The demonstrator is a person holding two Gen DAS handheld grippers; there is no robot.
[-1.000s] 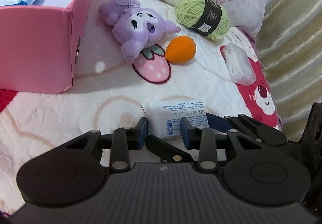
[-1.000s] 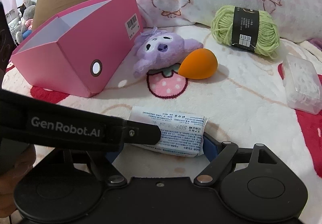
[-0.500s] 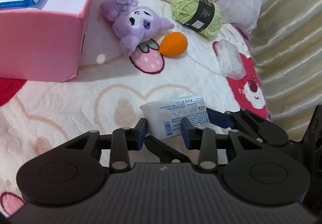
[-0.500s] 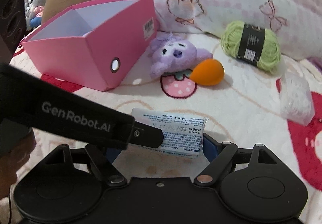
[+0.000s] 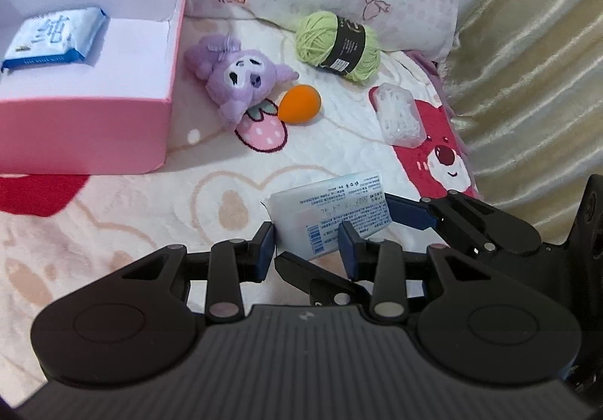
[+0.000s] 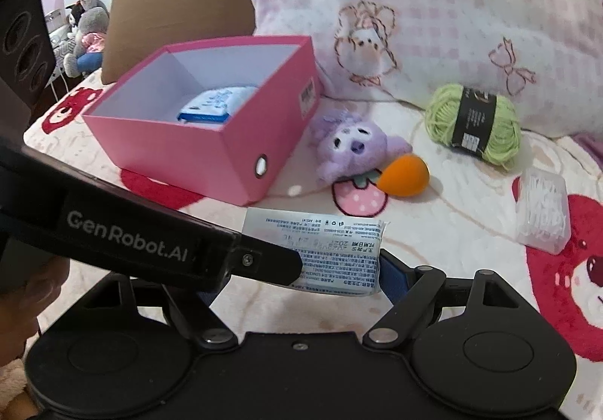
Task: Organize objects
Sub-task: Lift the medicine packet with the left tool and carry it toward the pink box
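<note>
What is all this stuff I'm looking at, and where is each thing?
White pack: one, white with blue print, held off the blanket between both tools.
Pink box: one, pink outside, white inside, left on the blanket.
Wipes pack: one, blue and white, inside the pink box.
Plush toy: one, purple, right of the box.
Orange sponge: one, orange, beside the plush toy.
Yarn ball: one, light green with black label, by the pillow.
Clear case: one, see-through, right on the blanket.
Pillow: one, pink and white, behind.
Blanket: one, cream with red cartoon prints, underneath everything.
Left tool: one, black, clamped on the pack's near end.
Right tool: one, black, around the pack's width.
</note>
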